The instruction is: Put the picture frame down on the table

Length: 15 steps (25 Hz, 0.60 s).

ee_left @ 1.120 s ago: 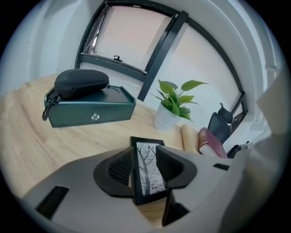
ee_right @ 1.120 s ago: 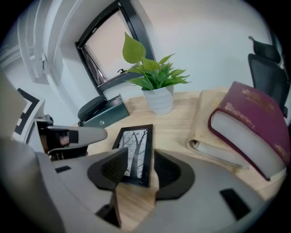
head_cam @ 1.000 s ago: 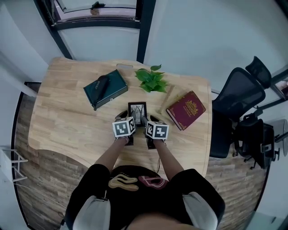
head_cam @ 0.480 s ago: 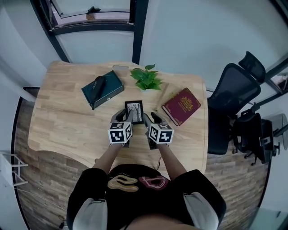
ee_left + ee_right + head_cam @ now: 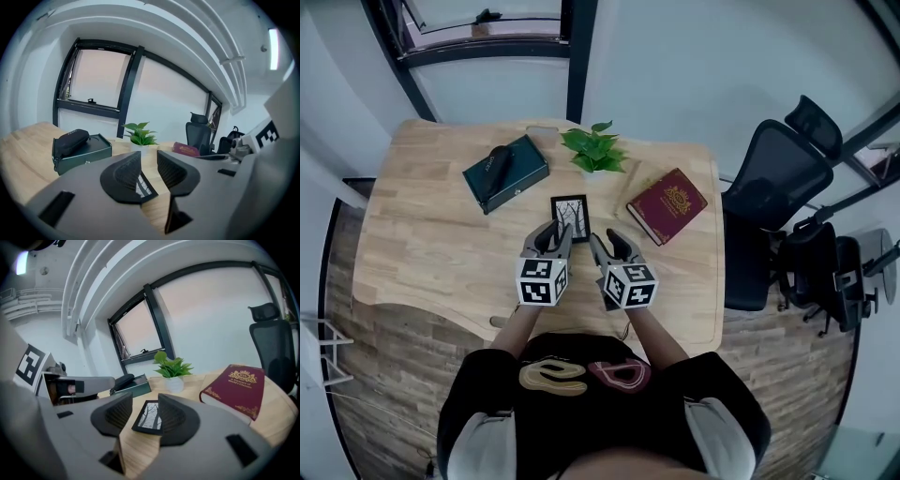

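Well, the biggest thing before me is the wooden table (image 5: 422, 234), and an office chair (image 5: 778, 178) stands off its right side. On the table, toward the far edge, lie a red book (image 5: 667, 204) at the right and a green box (image 5: 506, 173) at the left with a black case (image 5: 495, 161) on top of it. A small plant (image 5: 592, 148) in a white pot stands between them.

Nearer to me is the picture frame (image 5: 570, 216). It lies flat on the table with its picture side up, well apart from the book and the box, and just ahead of my two claws.

My left claw (image 5: 551, 242) is released. Its jaws have just been closing a little, but there is a gap between them and nothing in it; I see only the frame's corner on the table beyond. My right claw (image 5: 612, 251) is also released, with its jaws apart. Through this gap the frame shows flat on the wood, not touched by the pads.

I judge that the putting down is done, because the frame rests on the table and neither claw holds it. What remains, I think, is only to draw both claws back toward me. For this I must keep them above the table and clear of the frame's near edge, so that it does not slide.
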### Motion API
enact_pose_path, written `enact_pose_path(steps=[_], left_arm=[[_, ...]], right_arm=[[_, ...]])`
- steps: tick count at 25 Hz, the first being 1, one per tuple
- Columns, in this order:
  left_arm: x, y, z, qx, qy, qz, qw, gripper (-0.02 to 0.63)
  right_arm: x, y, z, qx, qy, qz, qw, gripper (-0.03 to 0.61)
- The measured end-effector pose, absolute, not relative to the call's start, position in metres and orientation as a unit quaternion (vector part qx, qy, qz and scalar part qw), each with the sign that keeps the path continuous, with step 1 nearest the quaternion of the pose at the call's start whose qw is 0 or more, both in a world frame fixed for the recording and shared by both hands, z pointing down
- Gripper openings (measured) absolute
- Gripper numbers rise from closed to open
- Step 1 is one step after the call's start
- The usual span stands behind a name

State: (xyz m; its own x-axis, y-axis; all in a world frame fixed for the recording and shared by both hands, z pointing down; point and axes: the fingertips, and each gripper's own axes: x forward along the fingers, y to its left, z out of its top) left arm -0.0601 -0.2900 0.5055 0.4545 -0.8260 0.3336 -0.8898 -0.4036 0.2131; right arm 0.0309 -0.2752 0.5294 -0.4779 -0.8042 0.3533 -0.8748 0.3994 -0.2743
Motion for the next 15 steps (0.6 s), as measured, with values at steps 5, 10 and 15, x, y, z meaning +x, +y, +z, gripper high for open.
enact_pose_path(steps=[5,10,15], left_arm=[[-0.053,-0.264,0.501,0.849,-0.499,0.074,0.159,0.112],[-0.054,-0.242,0.507,0.848,-0.498,0.051,0.172,0.112],[-0.058,-0.228,0.516,0.84,-0.509,0.046,0.184,0.112]], right_arm=[[0.032,-0.252,0.523,0.505,-0.839,0.188,0.078,0.166],[0.032,-0.239,0.517,0.509,-0.841,0.171,0.071,0.152],[0.036,-0.228,0.525,0.507,-0.842,0.165,0.082,0.138]])
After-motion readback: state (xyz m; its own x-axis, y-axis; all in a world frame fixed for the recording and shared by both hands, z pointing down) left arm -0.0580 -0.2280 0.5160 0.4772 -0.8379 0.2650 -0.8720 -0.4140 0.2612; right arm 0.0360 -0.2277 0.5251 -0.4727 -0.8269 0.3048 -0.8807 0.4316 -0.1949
